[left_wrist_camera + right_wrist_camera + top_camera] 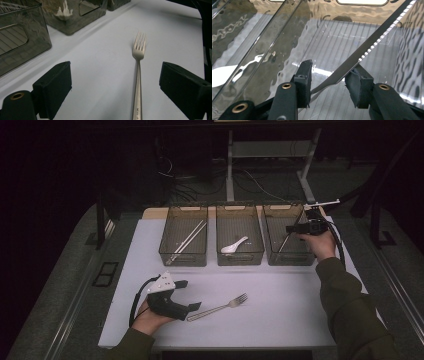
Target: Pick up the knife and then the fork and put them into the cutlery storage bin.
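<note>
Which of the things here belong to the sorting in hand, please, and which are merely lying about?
In the job:
knife
right bin
fork
left tongs
right tongs

Lying about:
chopsticks
white spoon

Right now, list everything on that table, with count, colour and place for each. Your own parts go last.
bins: three, smoky clear, in a row at the table's far side
chopsticks: one pair, pale, in the left bin
spoon: one, white, in the middle bin
knife: one, steel, serrated, in the right bin, leaning between the right gripper's jaws
fork: one, silver, on the table near the front
table: one, white top
left gripper: black, open, by the fork's handle
right gripper: black, open, in the right bin
</note>
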A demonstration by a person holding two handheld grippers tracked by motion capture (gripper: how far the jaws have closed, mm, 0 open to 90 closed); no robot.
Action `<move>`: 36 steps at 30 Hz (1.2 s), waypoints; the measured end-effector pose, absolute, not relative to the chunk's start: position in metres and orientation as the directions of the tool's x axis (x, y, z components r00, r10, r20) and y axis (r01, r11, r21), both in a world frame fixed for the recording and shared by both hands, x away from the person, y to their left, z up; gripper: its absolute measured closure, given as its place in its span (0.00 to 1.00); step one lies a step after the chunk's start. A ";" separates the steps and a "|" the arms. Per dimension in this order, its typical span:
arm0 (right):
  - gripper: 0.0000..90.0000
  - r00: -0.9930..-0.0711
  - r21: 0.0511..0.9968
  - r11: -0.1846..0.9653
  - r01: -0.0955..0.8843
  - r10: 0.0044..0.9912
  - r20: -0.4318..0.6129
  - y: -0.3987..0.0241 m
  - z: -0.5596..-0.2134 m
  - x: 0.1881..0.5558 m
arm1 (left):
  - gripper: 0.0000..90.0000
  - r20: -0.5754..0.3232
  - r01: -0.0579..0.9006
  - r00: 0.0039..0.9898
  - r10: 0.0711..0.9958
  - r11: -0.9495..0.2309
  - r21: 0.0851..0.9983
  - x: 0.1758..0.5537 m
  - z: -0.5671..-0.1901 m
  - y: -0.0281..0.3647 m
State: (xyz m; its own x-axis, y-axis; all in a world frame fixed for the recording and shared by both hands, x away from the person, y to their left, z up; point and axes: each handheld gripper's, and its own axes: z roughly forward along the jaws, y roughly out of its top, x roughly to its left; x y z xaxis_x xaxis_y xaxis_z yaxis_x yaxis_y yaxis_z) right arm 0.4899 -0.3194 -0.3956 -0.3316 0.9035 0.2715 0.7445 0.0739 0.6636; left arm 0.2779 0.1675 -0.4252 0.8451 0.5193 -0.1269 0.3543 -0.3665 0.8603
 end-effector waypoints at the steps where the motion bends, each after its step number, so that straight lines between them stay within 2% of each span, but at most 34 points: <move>1: 0.60 -0.329 0.665 0.072 0.743 0.905 0.269 -0.319 -0.395 0.490 | 0.11 -0.127 0.354 0.845 0.519 -0.367 0.860 0.278 -0.425 0.167; 7: 0.56 -0.319 0.662 0.084 0.744 0.916 0.243 -0.321 -0.393 0.490 | 0.11 -0.127 0.354 0.845 0.519 -0.368 0.860 0.278 -0.425 0.168; 10: 0.63 -0.325 0.667 0.095 0.739 0.917 0.230 -0.322 -0.391 0.489 | 0.11 -0.128 0.356 0.845 0.519 -0.369 0.859 0.278 -0.425 0.167; 16: 0.57 -0.325 0.663 0.099 0.742 0.918 0.226 -0.321 -0.388 0.490 | 0.11 -0.127 0.354 0.845 0.519 -0.366 0.861 0.278 -0.425 0.167; 30: 0.56 -0.321 0.669 0.101 0.737 0.922 0.215 -0.335 -0.374 0.484 | 0.11 -0.127 0.355 0.845 0.520 -0.367 0.860 0.279 -0.425 0.168; 36: 0.54 -0.322 0.668 0.111 0.736 0.925 0.201 -0.328 -0.371 0.491 | 0.11 -0.126 0.353 0.846 0.517 -0.369 0.860 0.279 -0.425 0.167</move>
